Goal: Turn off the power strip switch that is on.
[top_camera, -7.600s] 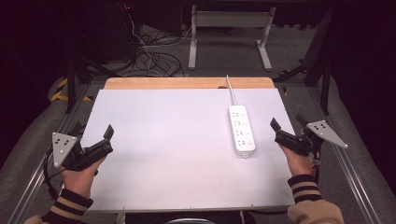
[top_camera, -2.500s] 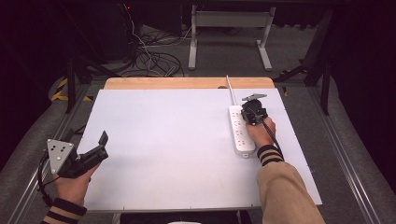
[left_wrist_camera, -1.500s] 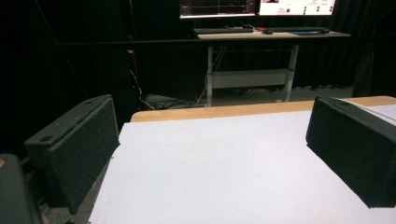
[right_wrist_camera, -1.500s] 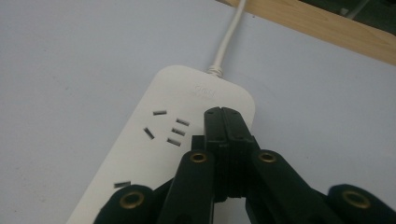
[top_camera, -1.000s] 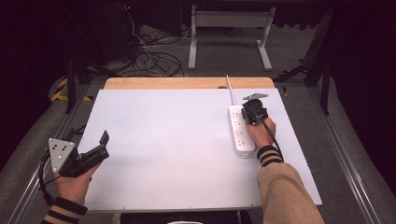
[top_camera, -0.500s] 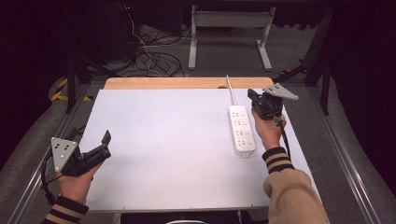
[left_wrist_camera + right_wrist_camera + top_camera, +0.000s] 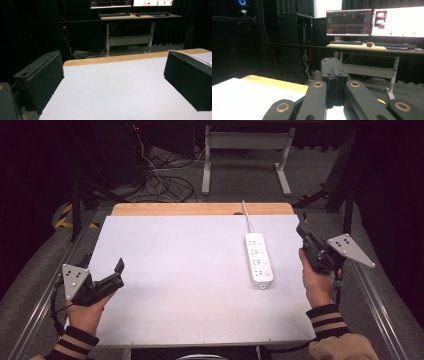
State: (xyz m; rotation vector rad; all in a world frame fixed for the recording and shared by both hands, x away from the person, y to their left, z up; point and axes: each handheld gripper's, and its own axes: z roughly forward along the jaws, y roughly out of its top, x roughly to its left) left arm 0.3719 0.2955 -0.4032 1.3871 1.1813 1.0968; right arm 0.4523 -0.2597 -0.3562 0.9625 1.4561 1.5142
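The right gripper [image 7: 304, 231] has left the power strip [image 7: 258, 259], jaws clenched empty; left gripper [image 7: 119, 269] released.

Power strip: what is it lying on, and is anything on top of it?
The power strip lies flat on the white mat, its cord running to the far wooden edge. Nothing rests on it. What lies beneath it is covered.

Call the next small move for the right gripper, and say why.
Probably set the right gripper down at rest by the table's right edge. Its jaws are shut with nothing between them, and it sits clear to the right of the power strip, which lies flat and untouched on the white mat. The left gripper waits open at the left edge, so nothing looks left in hand.
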